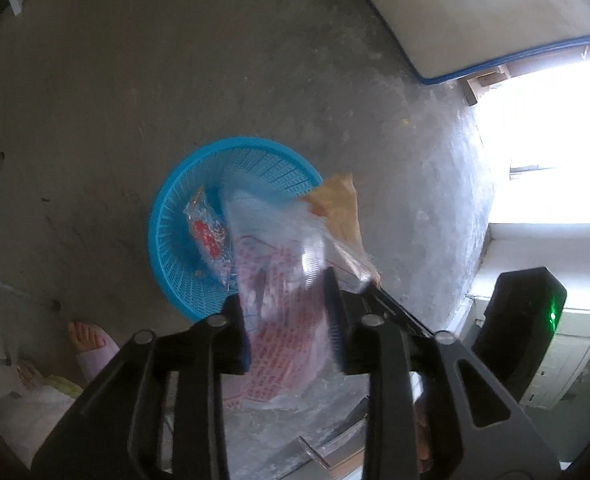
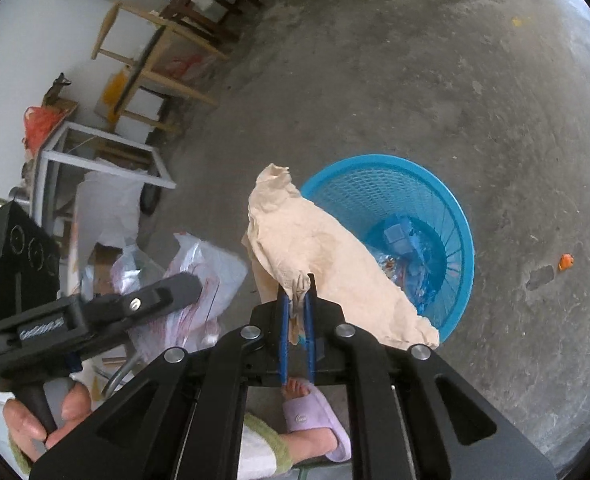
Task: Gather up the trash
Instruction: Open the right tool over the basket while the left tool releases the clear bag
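Observation:
A round blue basket [image 1: 175, 200] [image 2: 387, 184] stands on the concrete floor with wrappers [image 1: 207, 232] and blue scraps [image 2: 403, 240] inside. My left gripper [image 1: 283, 288] [image 2: 187, 284] hangs over its near rim, jaws apart. A clear plastic bag with red print [image 1: 279, 248] [image 2: 211, 268] sits loosely between the fingers, blurred. My right gripper [image 2: 296, 304] is shut on a crumpled beige paper [image 2: 319, 248] [image 1: 339, 208], which drapes over the basket's left rim.
A foot in a lilac slipper [image 2: 315, 416] stands just below the grippers. Wooden stools [image 2: 155, 40] and a white frame [image 2: 95, 152] crowd the left wall. An orange scrap [image 2: 565, 261] lies on the floor right of the basket. A bright doorway [image 1: 555, 140] is nearby.

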### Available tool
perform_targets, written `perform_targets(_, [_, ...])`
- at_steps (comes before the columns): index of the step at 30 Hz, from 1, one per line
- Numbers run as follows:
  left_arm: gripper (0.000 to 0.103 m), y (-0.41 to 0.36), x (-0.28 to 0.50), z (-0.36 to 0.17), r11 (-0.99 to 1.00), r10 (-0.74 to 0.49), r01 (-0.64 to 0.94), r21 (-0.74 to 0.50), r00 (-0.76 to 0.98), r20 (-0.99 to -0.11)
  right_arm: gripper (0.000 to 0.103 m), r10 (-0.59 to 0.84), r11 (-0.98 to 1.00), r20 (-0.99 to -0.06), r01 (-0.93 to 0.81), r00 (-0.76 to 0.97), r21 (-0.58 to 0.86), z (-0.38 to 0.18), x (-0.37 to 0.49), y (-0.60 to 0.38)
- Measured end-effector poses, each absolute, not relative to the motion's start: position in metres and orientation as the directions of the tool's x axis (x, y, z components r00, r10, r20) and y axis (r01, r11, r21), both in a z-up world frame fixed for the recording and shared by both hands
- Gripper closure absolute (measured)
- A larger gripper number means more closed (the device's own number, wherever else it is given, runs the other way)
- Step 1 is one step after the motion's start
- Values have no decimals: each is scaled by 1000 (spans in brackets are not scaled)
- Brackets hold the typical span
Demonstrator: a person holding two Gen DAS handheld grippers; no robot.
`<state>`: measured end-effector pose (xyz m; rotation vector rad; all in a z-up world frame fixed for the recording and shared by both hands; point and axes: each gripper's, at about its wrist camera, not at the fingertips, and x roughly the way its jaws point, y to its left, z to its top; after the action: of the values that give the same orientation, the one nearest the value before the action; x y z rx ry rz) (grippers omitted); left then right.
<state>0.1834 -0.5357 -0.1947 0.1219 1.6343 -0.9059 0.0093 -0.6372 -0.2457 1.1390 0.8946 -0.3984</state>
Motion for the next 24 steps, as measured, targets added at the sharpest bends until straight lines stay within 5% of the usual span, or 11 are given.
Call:
perform_targets(11, [55,-536,188,-198,683,-453,494,-538,-292,-842,72,94,391,-835,751,543,532,-273,11,-661])
perform_targets(24, [53,-508,169,-142,634,-484,577,-516,-224,-846,69,-59,444,-822,752,567,487,-218,-12,-645])
